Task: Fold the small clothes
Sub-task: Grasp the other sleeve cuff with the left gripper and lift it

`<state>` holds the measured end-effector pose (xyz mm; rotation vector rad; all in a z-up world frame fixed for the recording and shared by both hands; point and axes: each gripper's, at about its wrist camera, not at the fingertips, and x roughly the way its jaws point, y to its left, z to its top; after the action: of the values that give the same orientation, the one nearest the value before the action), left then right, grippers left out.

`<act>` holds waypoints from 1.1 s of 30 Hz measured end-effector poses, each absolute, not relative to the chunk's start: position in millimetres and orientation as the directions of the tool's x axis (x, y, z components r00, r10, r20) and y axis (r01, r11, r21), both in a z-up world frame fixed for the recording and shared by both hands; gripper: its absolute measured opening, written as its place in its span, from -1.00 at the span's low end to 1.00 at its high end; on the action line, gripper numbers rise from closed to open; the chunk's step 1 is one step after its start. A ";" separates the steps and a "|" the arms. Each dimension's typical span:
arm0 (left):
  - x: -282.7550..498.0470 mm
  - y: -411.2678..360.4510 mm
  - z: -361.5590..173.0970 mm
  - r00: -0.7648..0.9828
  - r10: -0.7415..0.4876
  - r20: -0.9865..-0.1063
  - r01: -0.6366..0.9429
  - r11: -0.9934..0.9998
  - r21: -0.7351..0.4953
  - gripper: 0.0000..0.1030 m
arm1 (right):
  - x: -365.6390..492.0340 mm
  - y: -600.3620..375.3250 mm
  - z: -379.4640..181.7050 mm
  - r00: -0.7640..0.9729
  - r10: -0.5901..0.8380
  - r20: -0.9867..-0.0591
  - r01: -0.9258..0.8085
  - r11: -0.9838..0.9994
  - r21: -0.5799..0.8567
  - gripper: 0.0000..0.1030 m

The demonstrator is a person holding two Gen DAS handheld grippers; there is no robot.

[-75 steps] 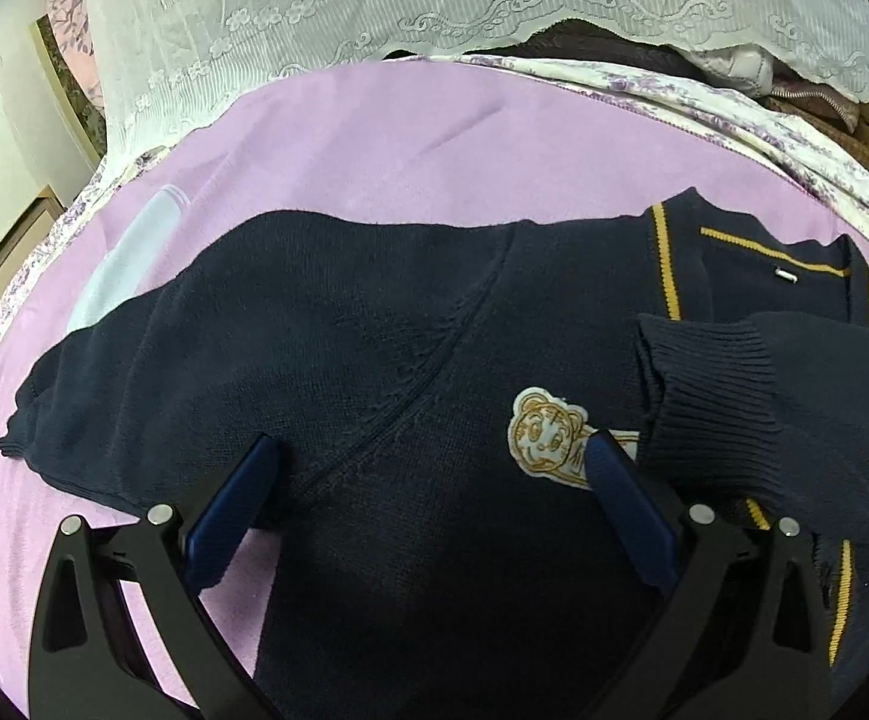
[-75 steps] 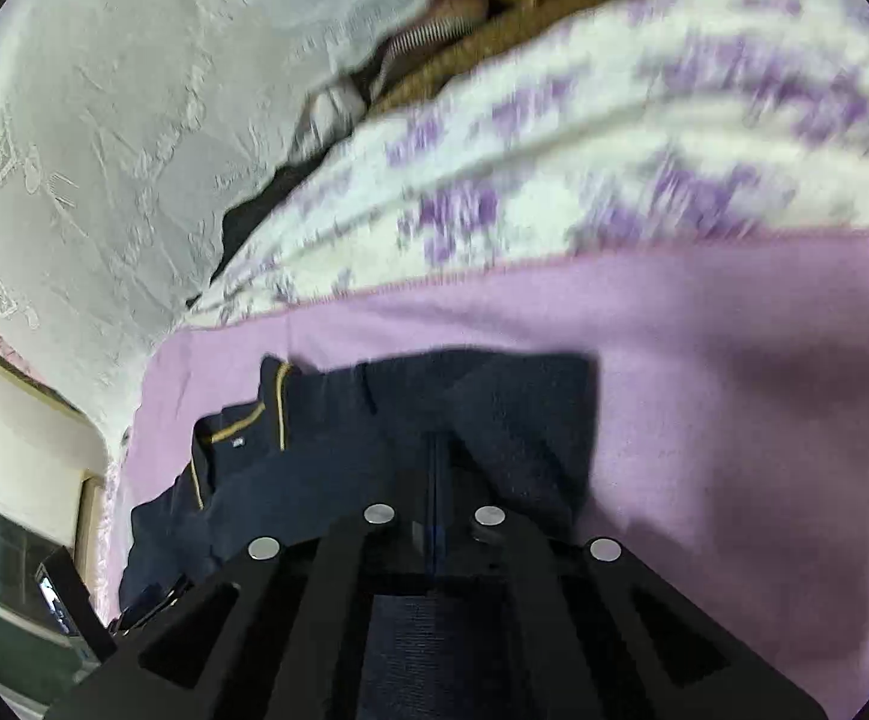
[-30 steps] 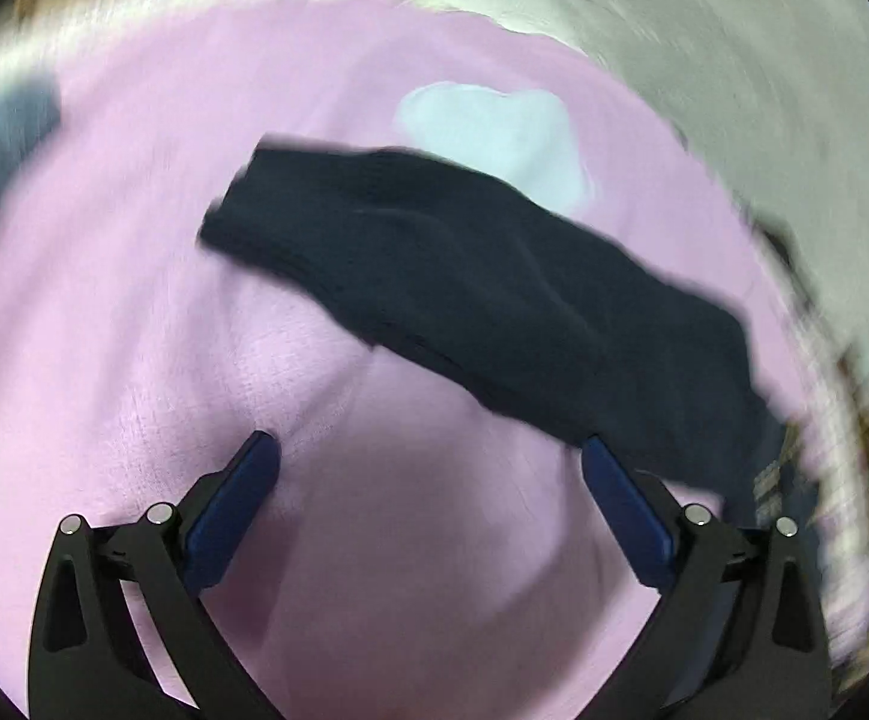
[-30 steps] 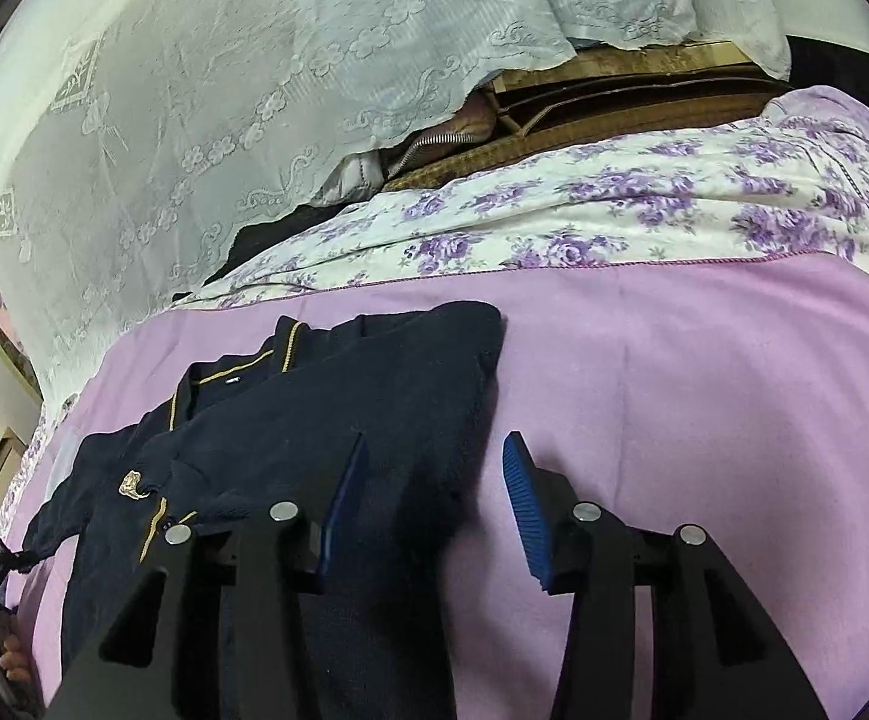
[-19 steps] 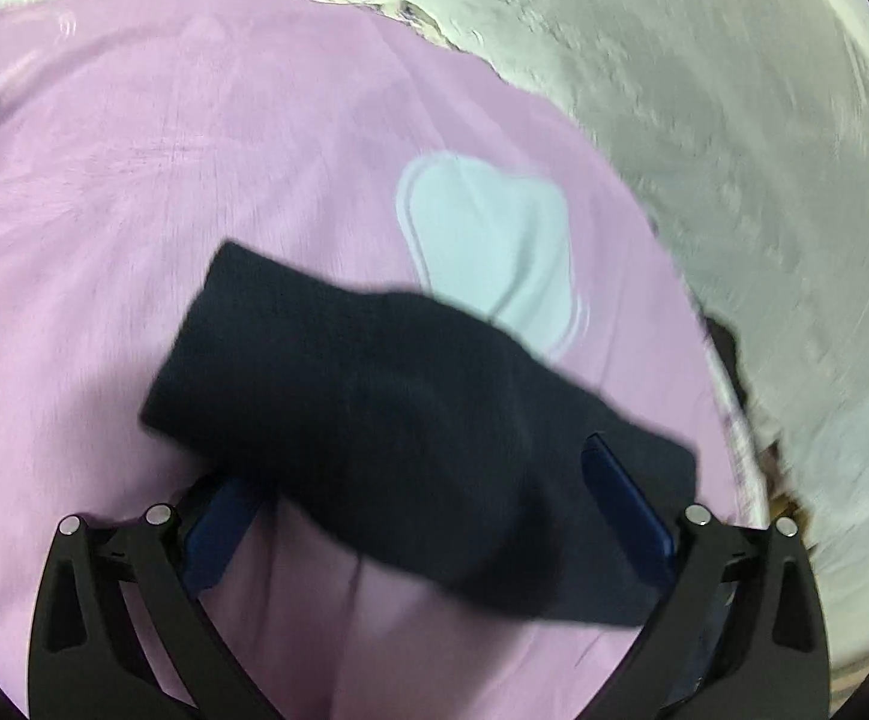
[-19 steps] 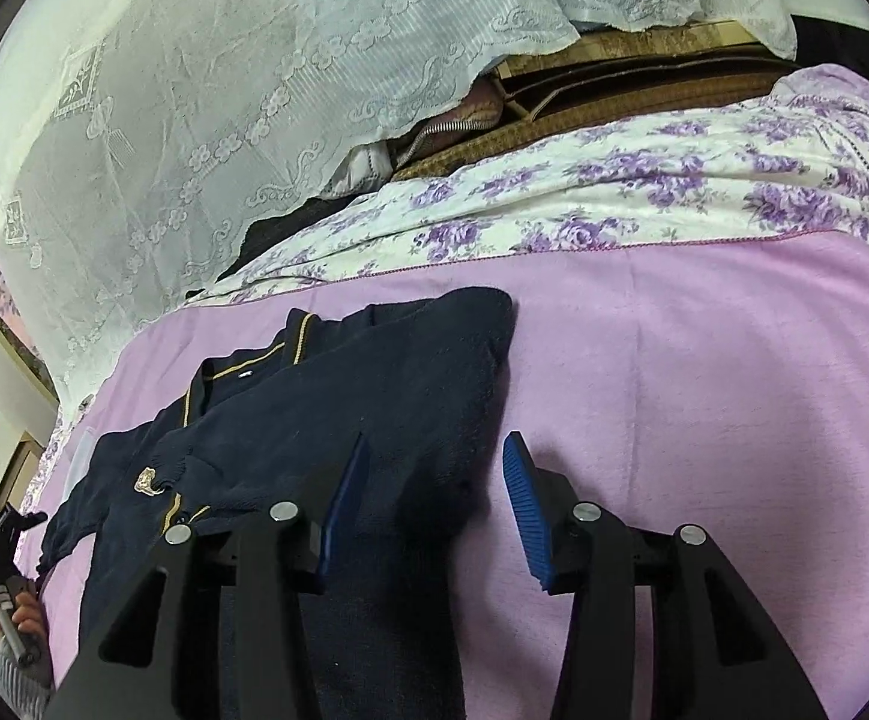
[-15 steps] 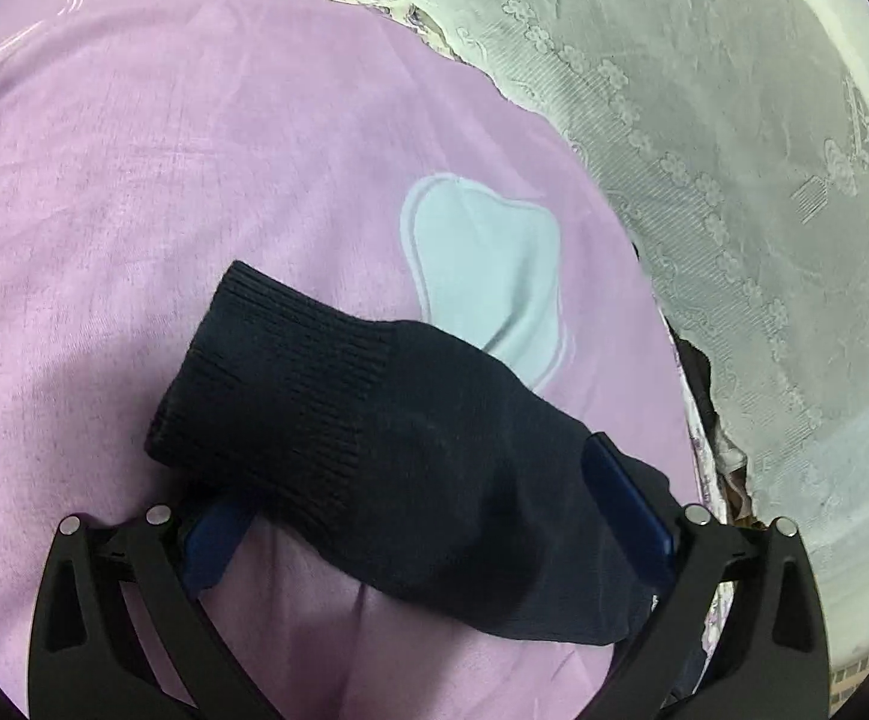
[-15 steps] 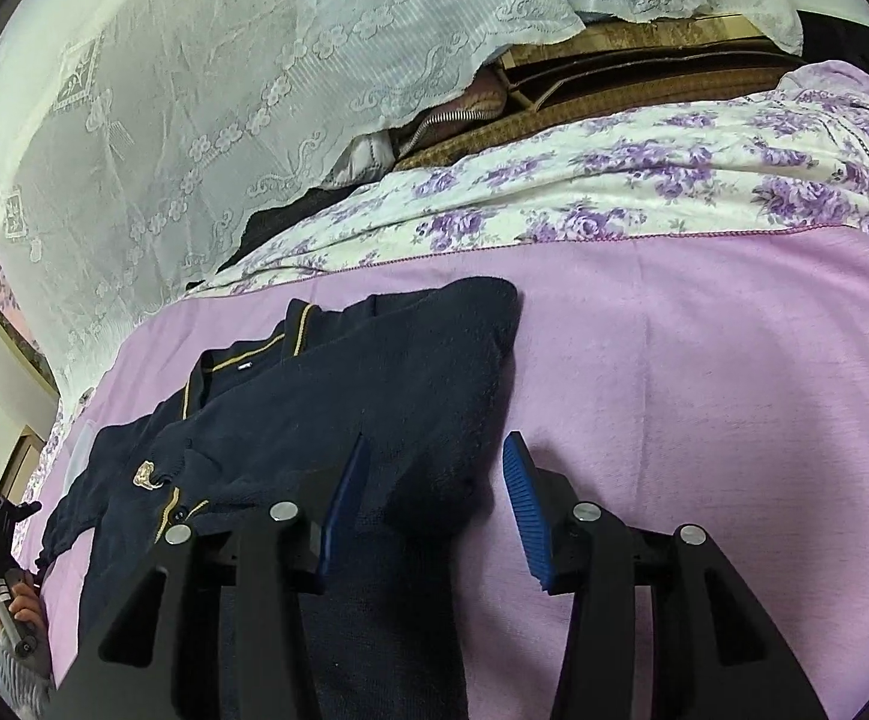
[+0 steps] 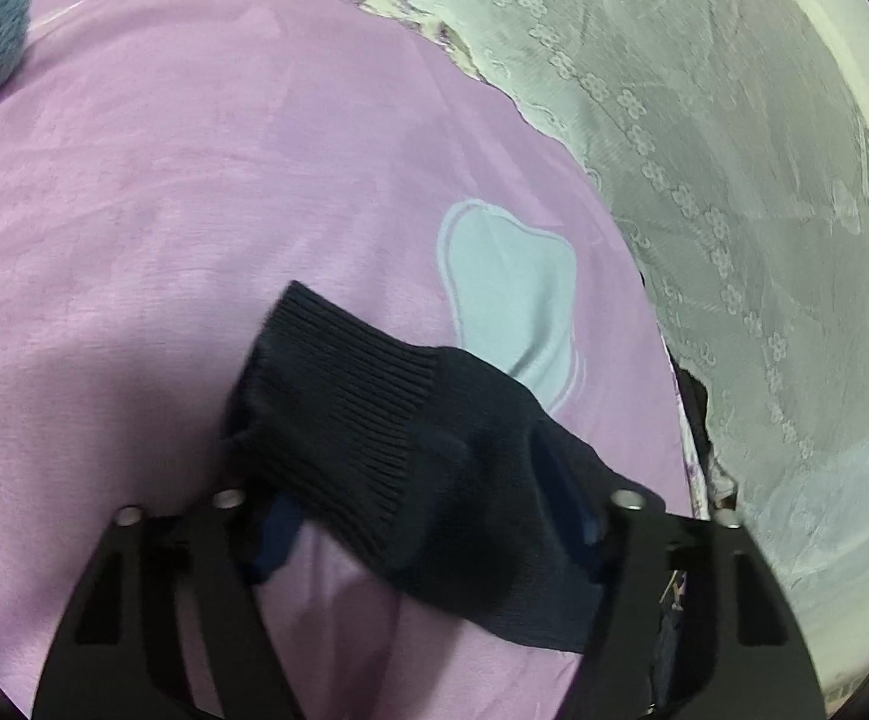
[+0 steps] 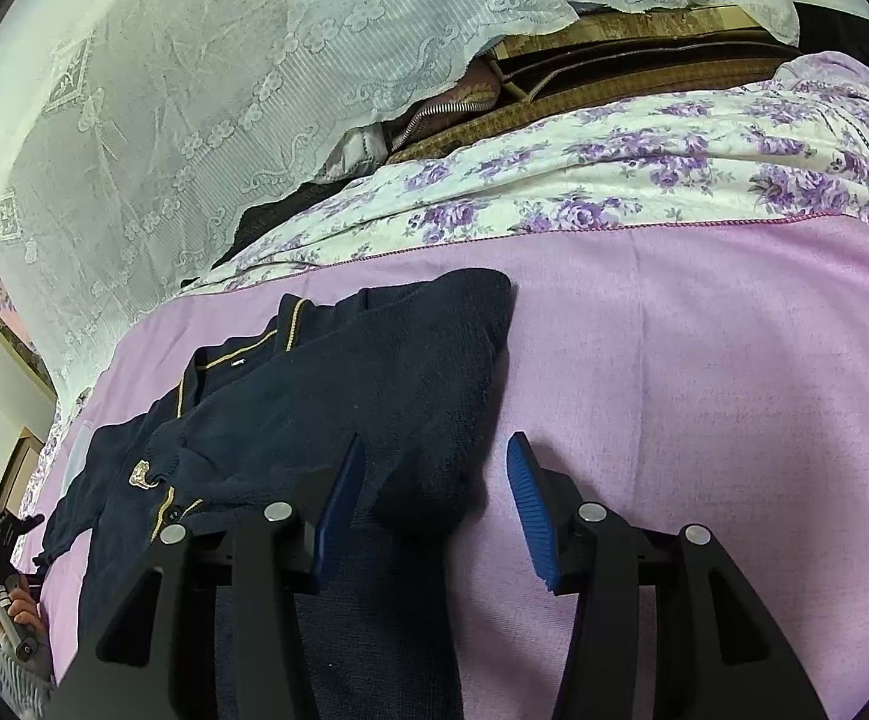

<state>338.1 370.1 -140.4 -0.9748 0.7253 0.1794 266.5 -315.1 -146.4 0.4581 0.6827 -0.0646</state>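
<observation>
The left tool is closing: its jaws stand partly apart with the ribbed cuff of the navy cardigan's sleeve lying between and over them. The knit hides most of both blue pads, so whether they already press on the fabric cannot be told. The sleeve runs from directly ahead of the left tool, across its right finger and out of view behind it. Under and ahead of this tool lies the purple blanket, with a pale blue heart-shaped patch just beyond the cuff and a white lace cloth to the right. The right tool has its jaws opening and set about half apart. Its blue pads are plainly separated and neither visibly presses on anything. The folded right edge of the navy cardigan lies in the gap nearer the left pad, while the right pad stands over bare blanket. The cardigan's body extends ahead and to the left of the right tool, with the yellow-trimmed collar at the far side and an embroidered badge on the chest to the left. At the far left of the right wrist view, a hand grips the handle of the other tool beside the garment's outstretched sleeve. A floral sheet borders the blanket beyond the right tool
</observation>
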 end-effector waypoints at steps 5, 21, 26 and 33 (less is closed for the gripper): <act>331.8 380.3 -148.0 0.754 -0.181 -0.631 -0.474 0.515 -0.714 -0.40 | 267.1 -315.5 -146.8 0.775 0.094 -0.625 0.205 0.898 0.390 -0.03; 323.2 345.9 -103.1 0.741 -0.016 -0.672 -0.462 0.713 -0.527 -0.86 | 267.5 -318.5 -149.1 0.778 0.107 -0.619 0.207 0.886 0.414 -0.03; 323.9 309.5 -71.2 0.763 0.022 -0.646 -0.396 0.806 -0.439 -0.86 | 269.2 -321.4 -151.3 0.777 0.120 -0.618 0.212 0.874 0.437 -0.03; 333.5 259.2 -46.7 0.766 0.000 -0.642 -0.308 0.878 -0.367 -0.86 | 272.6 -324.2 -153.5 0.776 0.137 -0.616 0.211 0.864 0.458 -0.03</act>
<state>333.5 259.2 -46.7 -0.4787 0.6829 0.1743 272.6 -324.2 -153.5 0.5373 0.6907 -0.0423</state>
